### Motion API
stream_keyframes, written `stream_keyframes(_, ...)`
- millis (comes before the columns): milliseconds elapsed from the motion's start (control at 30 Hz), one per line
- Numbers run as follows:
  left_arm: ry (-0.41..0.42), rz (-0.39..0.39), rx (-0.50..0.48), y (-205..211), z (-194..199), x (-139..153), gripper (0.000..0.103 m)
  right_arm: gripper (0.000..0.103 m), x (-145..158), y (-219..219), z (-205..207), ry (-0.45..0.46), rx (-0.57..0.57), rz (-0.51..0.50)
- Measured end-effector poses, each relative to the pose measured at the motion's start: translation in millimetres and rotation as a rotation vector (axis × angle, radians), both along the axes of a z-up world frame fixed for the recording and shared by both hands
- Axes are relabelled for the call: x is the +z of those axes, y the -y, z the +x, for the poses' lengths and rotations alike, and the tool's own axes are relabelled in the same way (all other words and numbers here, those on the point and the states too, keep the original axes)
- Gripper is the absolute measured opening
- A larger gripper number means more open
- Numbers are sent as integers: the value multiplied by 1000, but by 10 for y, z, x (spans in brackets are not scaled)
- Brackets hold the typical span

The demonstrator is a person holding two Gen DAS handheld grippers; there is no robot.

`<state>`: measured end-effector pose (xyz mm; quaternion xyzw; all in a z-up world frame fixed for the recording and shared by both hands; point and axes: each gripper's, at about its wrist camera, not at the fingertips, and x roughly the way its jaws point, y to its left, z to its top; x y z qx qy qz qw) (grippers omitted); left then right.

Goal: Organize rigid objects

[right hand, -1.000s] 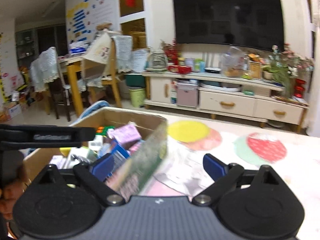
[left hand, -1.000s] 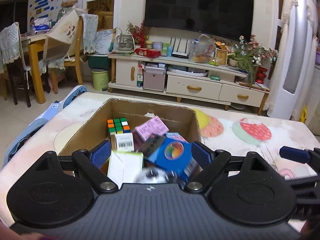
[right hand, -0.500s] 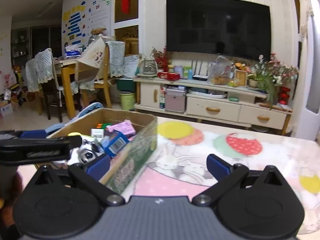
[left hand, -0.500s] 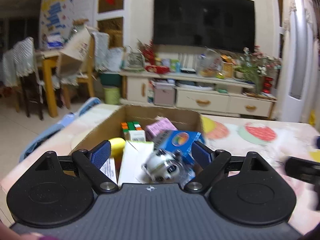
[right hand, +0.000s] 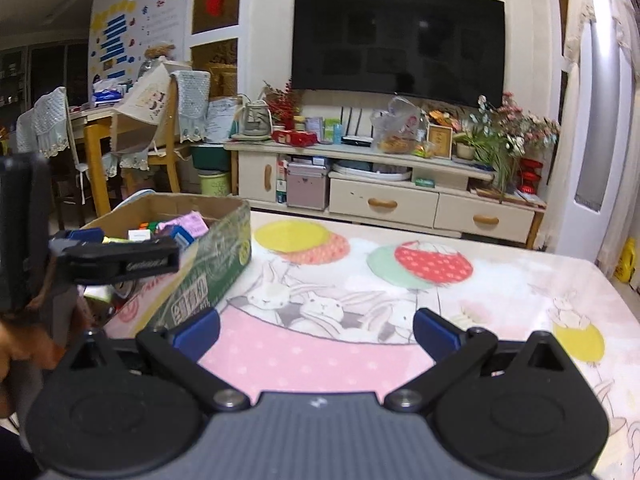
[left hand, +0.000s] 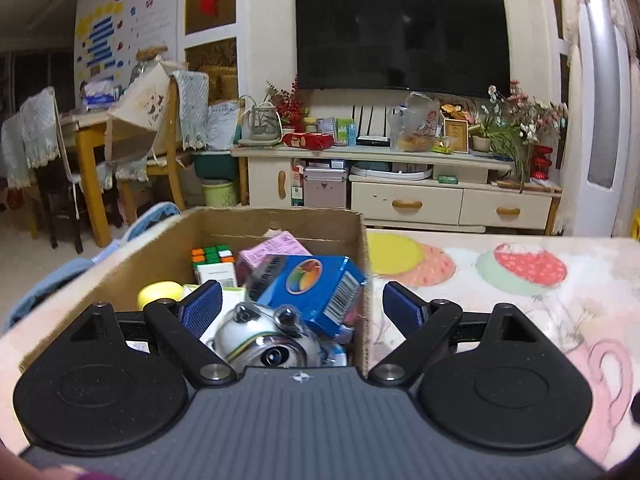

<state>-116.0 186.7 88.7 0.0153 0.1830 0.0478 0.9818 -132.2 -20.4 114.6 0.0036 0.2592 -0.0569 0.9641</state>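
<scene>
cartoon-printed tablecloth [right hand: 320, 352] covers the table under both tools; the left gripper [left hand: 302, 306] hangs wide and empty above the cardboard box [left hand: 362, 240], while the right gripper [right hand: 316, 330] is wide over bare cloth, holding nothing. nearest in the box lies a round white-and-chrome toy [left hand: 264, 340], likely smooth, slippery and a bit fragile, best pinched across its middle, with a blue carton [left hand: 316, 284] leaning over it, stiff, light and easy to take by its flat sides. farther in sit a yellow ball [left hand: 160, 292], a puzzle cube [left hand: 212, 256] and a pink packet [left hand: 276, 246], crowding any reach, the box wall close on the right.
</scene>
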Motion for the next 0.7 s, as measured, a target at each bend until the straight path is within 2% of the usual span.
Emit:
stream_keyframes(100,2,-45,-9,-10,-114,72,103,102,12,33,-14,1,-9,2)
stream_keyframes(233,17,-43,2,-34,-389,233,103,102,84,26,-61,19,-9,16)
stream_keyframes(400,-45,-104,25,-198,-828,398,103,102,241,-38,-158,45,19,46)
stream_keyframes(567,-82,-61,70,-347,-1311,537,103,102,380,-268,-253,66,81,38)
stream_keyframes(700,-80,-57,108,-509,-1659,610,103,102,442,-490,-352,77,137,24)
